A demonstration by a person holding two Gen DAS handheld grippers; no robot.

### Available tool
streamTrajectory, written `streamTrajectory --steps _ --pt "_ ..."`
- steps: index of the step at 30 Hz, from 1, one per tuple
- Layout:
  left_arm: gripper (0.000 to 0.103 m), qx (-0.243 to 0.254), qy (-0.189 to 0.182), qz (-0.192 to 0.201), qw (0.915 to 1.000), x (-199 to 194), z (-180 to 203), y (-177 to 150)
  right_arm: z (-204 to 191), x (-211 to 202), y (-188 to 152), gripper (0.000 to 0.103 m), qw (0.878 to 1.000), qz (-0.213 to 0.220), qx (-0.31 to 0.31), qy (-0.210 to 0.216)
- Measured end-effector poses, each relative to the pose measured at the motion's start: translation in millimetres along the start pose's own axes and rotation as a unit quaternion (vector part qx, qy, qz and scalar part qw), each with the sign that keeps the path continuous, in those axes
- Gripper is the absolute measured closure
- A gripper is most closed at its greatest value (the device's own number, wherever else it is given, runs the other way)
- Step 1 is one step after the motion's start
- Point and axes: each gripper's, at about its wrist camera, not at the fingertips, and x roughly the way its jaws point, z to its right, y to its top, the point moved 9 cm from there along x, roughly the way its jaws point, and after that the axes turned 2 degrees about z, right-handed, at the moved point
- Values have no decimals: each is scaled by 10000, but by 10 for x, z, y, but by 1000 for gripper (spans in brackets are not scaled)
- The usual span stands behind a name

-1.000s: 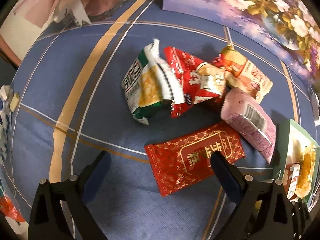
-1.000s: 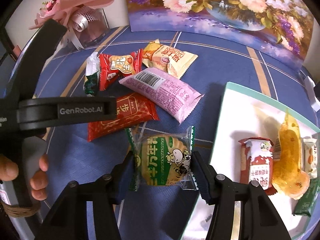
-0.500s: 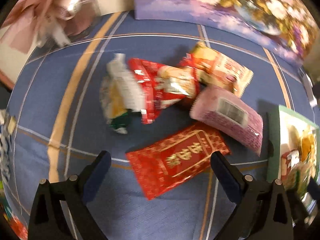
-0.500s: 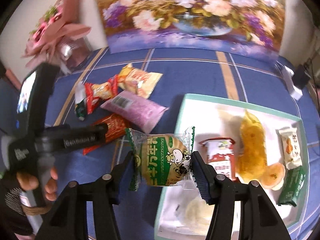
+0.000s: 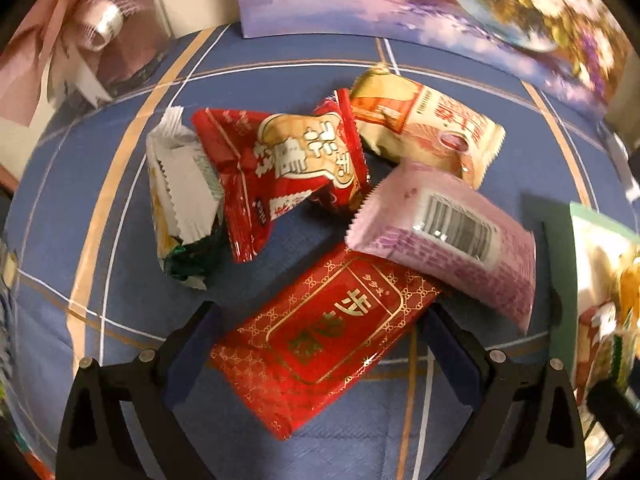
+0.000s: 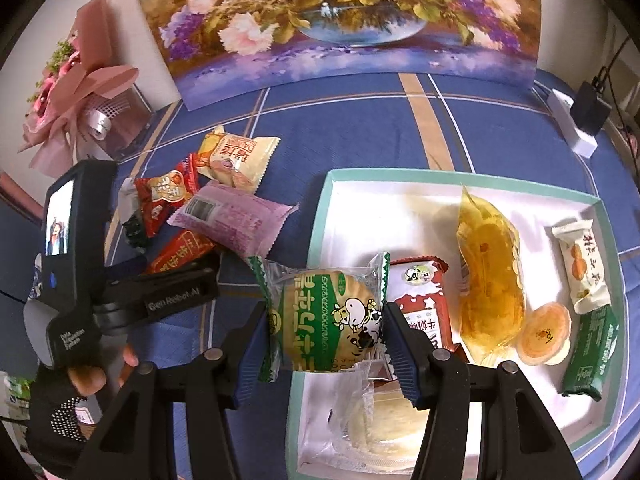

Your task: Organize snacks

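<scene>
Right wrist view: the green cake packet (image 6: 326,322) is clamped across its middle by the right gripper (image 6: 325,330), above the tray's (image 6: 320,216) near-left edge. It is judged light and crushable (crinkly film). Farther left, the red packet (image 5: 326,330), long axis diagonal, lies between the left gripper's (image 5: 320,344) wide-spread fingers.

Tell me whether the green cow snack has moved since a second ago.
Yes. The green cow snack, in the right gripper, went from the cloth rightward over the tray's left edge.
</scene>
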Motion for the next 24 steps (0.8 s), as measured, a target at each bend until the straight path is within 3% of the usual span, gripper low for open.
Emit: streamTrajectory --steps 5,11,16,24 --pt "6 -97 -14 38 9999 -28 -51 -32 38 10 -22 44 10000 -45 68 10" --pt "23 178 -103 -7 9998 -55 11 -6 43 18 -23 44 10000 -73 59 4" --pt "26 324 -222 -305 9988 -121 140 -83 42 15 -21 44 9999 -95 41 -10" --pt "26 -115 -988 -689 9927 -264 264 -317 38 12 -23 44 9999 -108 53 10"
